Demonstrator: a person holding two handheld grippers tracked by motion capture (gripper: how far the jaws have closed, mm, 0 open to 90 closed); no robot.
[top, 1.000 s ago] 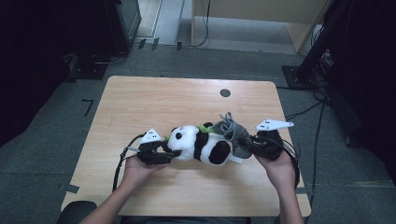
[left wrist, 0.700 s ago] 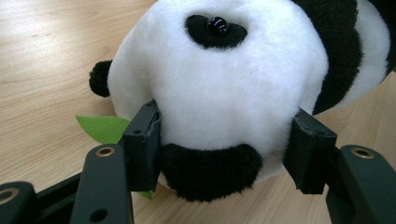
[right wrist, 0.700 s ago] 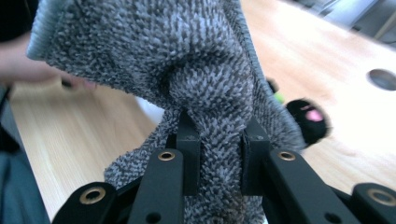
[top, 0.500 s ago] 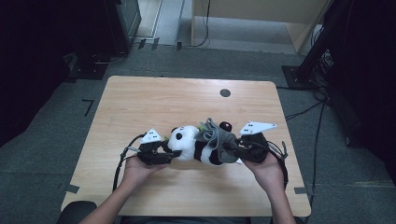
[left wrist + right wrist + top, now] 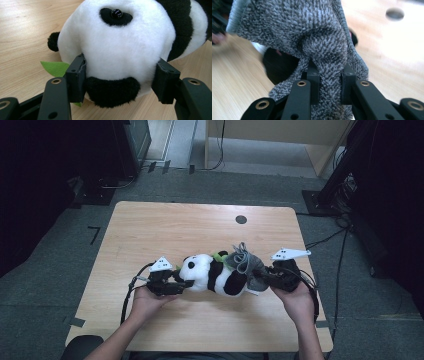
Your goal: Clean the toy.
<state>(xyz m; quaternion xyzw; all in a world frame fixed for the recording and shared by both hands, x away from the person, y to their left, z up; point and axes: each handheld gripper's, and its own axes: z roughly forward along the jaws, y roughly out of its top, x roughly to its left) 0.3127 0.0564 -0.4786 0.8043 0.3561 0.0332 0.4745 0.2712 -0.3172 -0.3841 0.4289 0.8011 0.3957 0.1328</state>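
The plush panda [image 5: 215, 275] lies on its side near the front middle of the wooden table [image 5: 150, 230], head toward the person's left, with a grey cloth [image 5: 247, 265] draped over its rear end and a green felt leaf [image 5: 55, 68] poking out beside its head. The toy looks light and soft; its pile gives under pressure, so a grip has to squeeze well into the stuffing, and the round head is the firmest place to take it. The cloth is a limp, looped towel fabric that will sag and fold wherever it is not held, so it is best pinched at a gathered bunch or an edge. The left tool [image 5: 120, 82] has its jaws clamped on either side of the panda's head, the pads pressed into the white fur by the black ear [image 5: 112, 91]. The right tool [image 5: 329, 82] has its jaws nipped tight on a bunched fold of the cloth. In the high view the left hand [image 5: 145, 300] lies low and level at the table, its tool [image 5: 172, 282] pointing right at the head, while the right hand [image 5: 297, 297] points its tool [image 5: 272, 275] left toward the panda's back, both forearms coming in from the near edge.
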